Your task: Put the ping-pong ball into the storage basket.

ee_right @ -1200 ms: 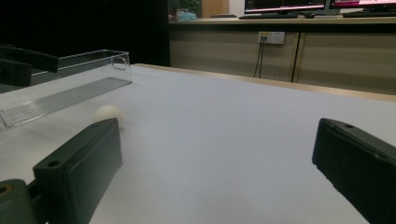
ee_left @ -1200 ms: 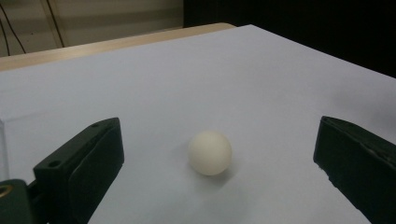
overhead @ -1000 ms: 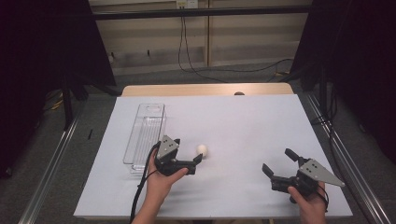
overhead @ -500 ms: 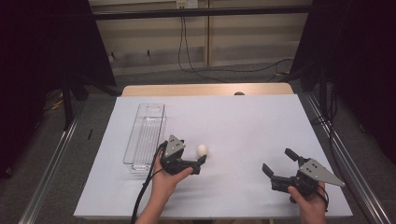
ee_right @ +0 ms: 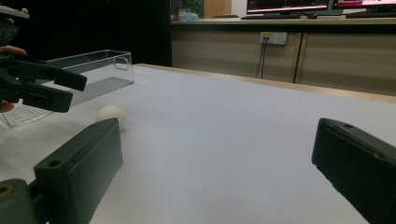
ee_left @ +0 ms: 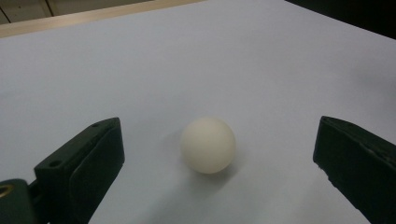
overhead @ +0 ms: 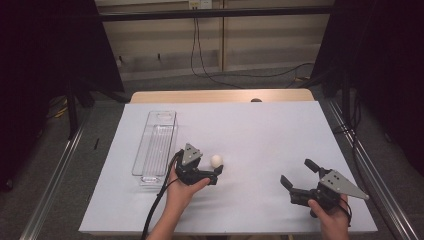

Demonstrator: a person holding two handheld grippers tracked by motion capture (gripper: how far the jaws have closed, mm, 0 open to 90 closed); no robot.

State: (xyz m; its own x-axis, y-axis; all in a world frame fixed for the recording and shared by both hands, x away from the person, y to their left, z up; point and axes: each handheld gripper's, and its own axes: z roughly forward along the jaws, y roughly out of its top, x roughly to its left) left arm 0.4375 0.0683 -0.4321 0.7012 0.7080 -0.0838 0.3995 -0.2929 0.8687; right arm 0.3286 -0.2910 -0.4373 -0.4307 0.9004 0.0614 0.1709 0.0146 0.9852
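Left gripper (overhead: pixel 216 172) wide open, w/ the ball (overhead: pixel 216 160) sitting loose on the desk (overhead: pixel 260 130) between its jaws, nearer the front edge, just beside the clear tray (overhead: pixel 156 145) on the left side. Nothing grabbed yet. Looks like grip + lift are left, prob. then drop into tray. Right gripper (overhead: pixel 296 173) also wide open, idle near front right corner, holding nothing
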